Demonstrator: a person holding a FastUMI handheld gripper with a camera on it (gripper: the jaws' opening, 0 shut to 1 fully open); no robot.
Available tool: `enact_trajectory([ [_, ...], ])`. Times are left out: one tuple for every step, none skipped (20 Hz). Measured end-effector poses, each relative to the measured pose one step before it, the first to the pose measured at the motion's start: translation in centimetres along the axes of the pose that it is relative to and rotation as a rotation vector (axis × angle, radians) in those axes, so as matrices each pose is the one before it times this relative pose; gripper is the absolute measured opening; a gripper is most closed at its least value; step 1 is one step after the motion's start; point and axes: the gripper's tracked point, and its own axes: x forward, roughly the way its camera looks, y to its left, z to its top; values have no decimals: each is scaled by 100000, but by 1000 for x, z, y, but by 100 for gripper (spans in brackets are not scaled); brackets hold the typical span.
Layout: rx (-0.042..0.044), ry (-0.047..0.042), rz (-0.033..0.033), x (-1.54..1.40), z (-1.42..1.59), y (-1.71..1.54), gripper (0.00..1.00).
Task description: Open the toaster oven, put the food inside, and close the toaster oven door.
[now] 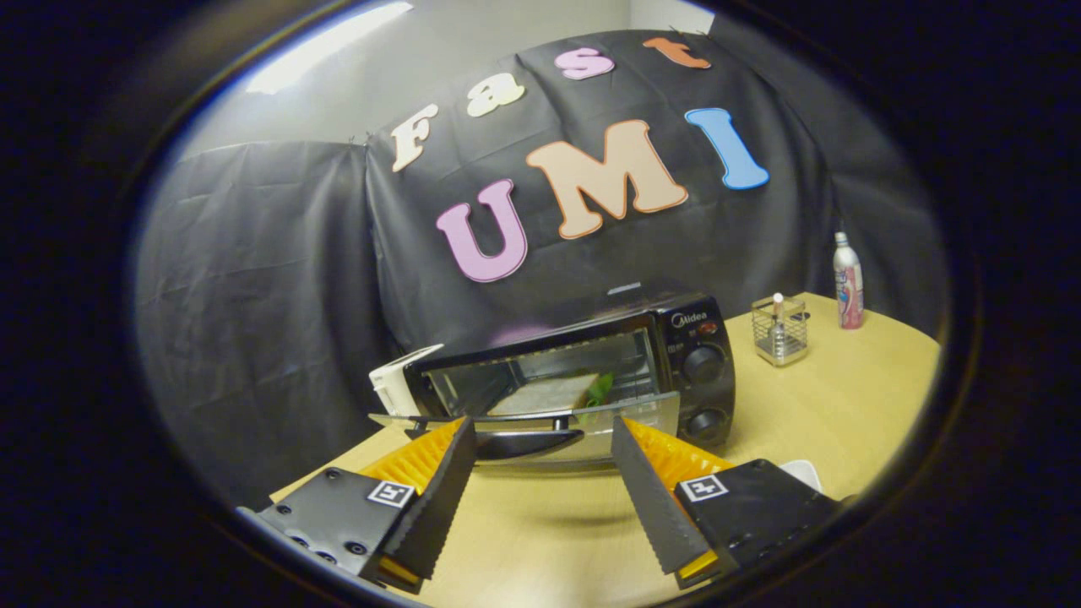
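A black toaster oven (pixel 676 338) stands on the wooden table (pixel 844 414), just ahead of my fingers. Its glass door (pixel 540 426) hangs open and folded down flat toward me, with its black handle (pixel 519 441) along the front edge. Inside the oven lies the food (pixel 549 393), a pale slice with something green (pixel 601 387) beside it. My gripper (pixel 540 431) is open, its two fingers spread wide at either end of the door's handle, with nothing pressed between them. Whether the fingertips touch the door I cannot tell.
A small wire holder (pixel 779 329) with a shaker in it and a pink-and-white bottle (pixel 848 291) stand on the table right of the oven. A white object (pixel 397 384) sits against the oven's left side. A white thing (pixel 802 473) peeks out behind my right finger.
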Motion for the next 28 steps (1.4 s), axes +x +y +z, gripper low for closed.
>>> enact_trajectory([
  [-1342, -1029, -359, 446, 564, 59, 97],
  [-1154, -1046, -378, 467, 455, -6, 97],
  [-981, -1182, -335, 483, 419, -53, 98],
  [-587, -1144, -238, 555, 456, -51, 98],
  [-181, -1037, -143, 479, 297, -33, 98],
  [390, -559, -153, 386, 96, -47, 98],
  [517, -635, -81, 456, 131, -72, 98],
  [483, -459, -25, 347, 224, -68, 98],
  [544, -348, -49, 373, 92, -5, 97],
  [327, -371, -38, 297, 153, -33, 97],
  [172, -270, -20, 373, 169, -77, 98],
  [232, -229, -80, 182, 153, -54, 97],
  [148, -227, 34, 266, 30, -41, 97],
  [251, -146, 96, 340, 55, 6, 97],
  [836, -120, 127, 348, 75, -114, 98],
  [956, 48, 235, 383, 28, -60, 98],
  [979, 103, 195, 291, 80, -80, 98],
  [618, 26, 57, 323, 150, -50, 97],
  [-369, 306, 430, 206, 163, -15, 97],
  [-764, 1367, 672, 109, 78, 129, 97],
  [-304, 1292, -269, 87, 171, -236, 97],
  [-1058, -3, -2574, -9, 482, -661, 96],
  [-1204, -1604, -1056, -247, 981, -426, 96],
  [54, -1626, -240, -549, 1135, -215, 95],
  [548, -1162, 403, -193, 1088, -89, 94],
  [75, -772, -231, -453, 1137, -428, 92],
  [-838, -736, -493, -564, 1174, -671, 91],
  [-1914, -701, -374, -656, 1149, -535, 90],
])
